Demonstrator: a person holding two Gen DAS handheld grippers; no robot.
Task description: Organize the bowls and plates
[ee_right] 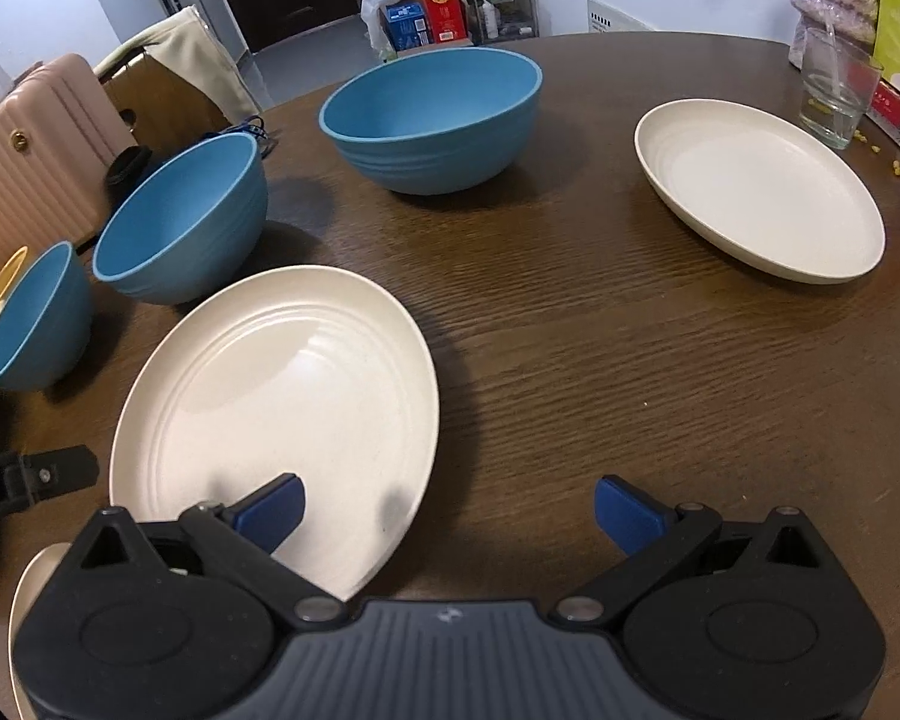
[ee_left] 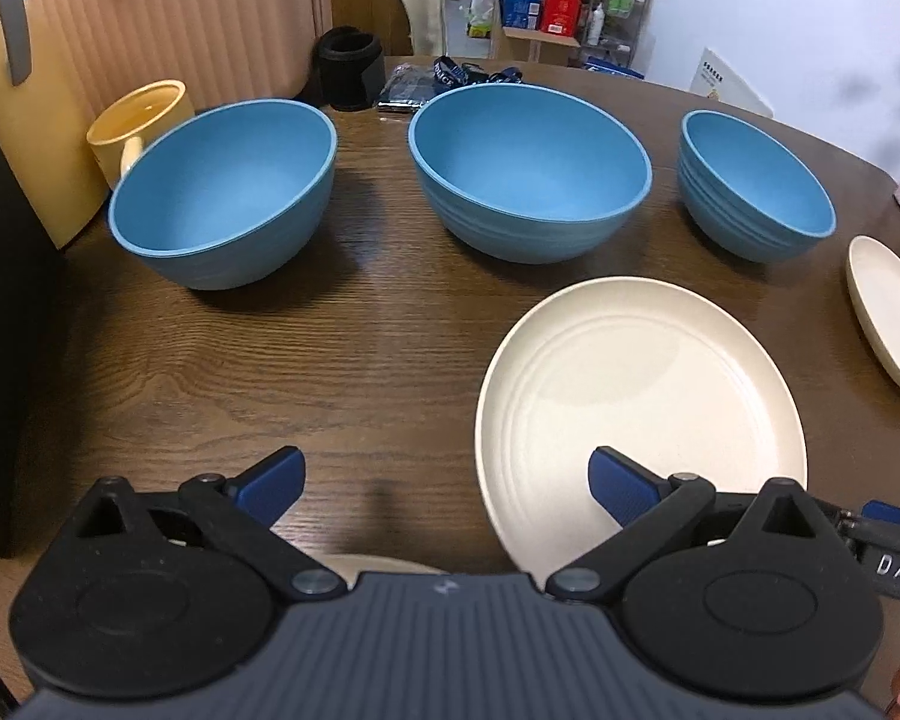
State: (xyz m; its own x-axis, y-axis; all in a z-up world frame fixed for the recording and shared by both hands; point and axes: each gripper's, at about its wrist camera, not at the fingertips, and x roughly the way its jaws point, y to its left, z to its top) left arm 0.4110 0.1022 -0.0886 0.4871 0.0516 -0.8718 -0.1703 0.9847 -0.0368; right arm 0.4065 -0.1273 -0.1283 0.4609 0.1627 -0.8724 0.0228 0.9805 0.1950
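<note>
On the dark, wood-grained desk (ee_left: 354,360) in the left wrist view, three matte blue bowls stood in a row: a round, smooth-walled one at 10 o'clock (ee_left: 225,192), the widest at 12 o'clock (ee_left: 528,171) with faint ribs around its lower wall, and a smaller ribbed one at 2 o'clock (ee_left: 753,183). A cream plate (ee_left: 636,414) with concentric rings pressed into its face lay at 4 o'clock, and the edge of a second cream plate (ee_left: 888,318) showed at 3 o'clock. A pale yellow mug (ee_left: 138,126) stood just behind the leftmost bowl. The left claw (ee_left: 447,489) was spread wide and held nothing, its blue textured pads above bare wood and the near plate's rim.

In the right wrist view, the ringed plate (ee_right: 276,414) lay at 8 o'clock, glossy under the light, and a deeper, plain-rimmed cream plate (ee_right: 756,186) sat at 2 o'clock, well apart. The bowls curved from 12 o'clock (ee_right: 432,120) through 10 o'clock (ee_right: 183,219) to 9 o'clock (ee_right: 33,318). A clear drinking glass (ee_right: 837,93) stood near the far plate. The right claw (ee_right: 450,513) gaped wide and empty, its left pad over the ringed plate.
</note>
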